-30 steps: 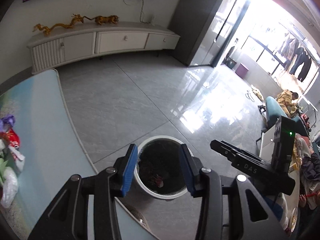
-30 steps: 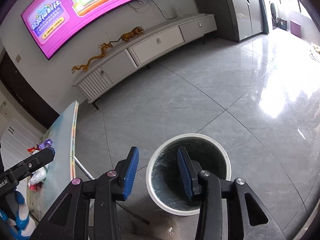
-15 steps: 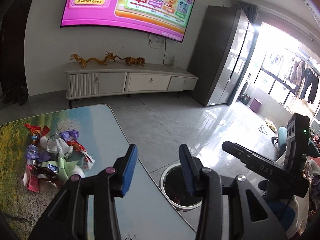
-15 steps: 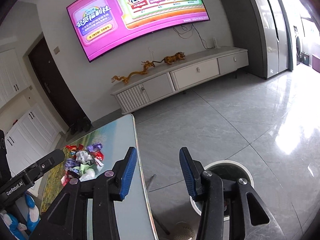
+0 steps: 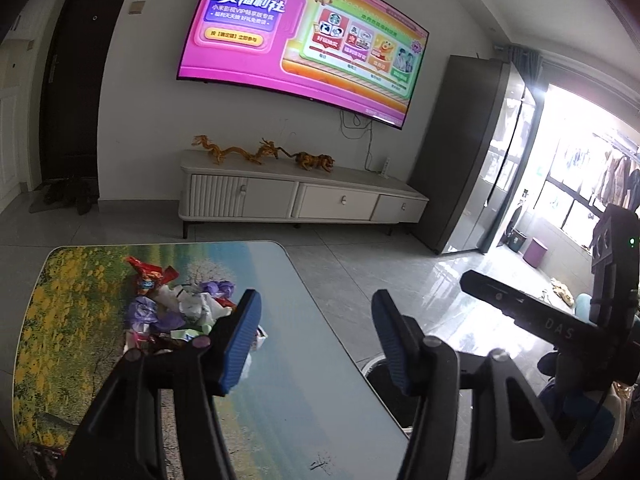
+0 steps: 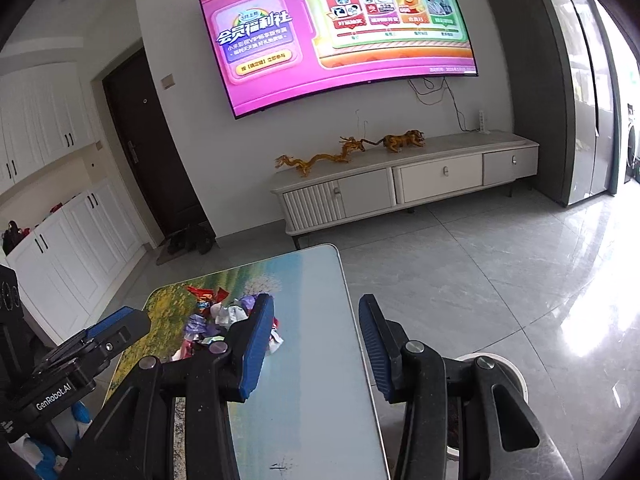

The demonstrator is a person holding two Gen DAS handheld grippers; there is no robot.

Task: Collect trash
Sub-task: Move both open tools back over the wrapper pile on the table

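Heap of crumpled wrappers (image 5: pixel 176 312) piled on the picture-printed bench (image 5: pixel 312 392), toward its far half. White-rimmed bin (image 6: pixel 504 372) on the floor just beside the bench's right edge, partly hidden behind the tools. Left tool (image 5: pixel 316 340) above the bench's near half, jaws apart and opening, nothing between them. Right tool (image 6: pixel 316 344) likewise apart and empty, over the bench's right edge. Bare bench surface between heap and bin side; wide grey floor (image 6: pixel 480 272) beyond.

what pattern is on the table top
A printed landscape on the table top: yellow flower field, pale blue sky; clearest in the left wrist view.
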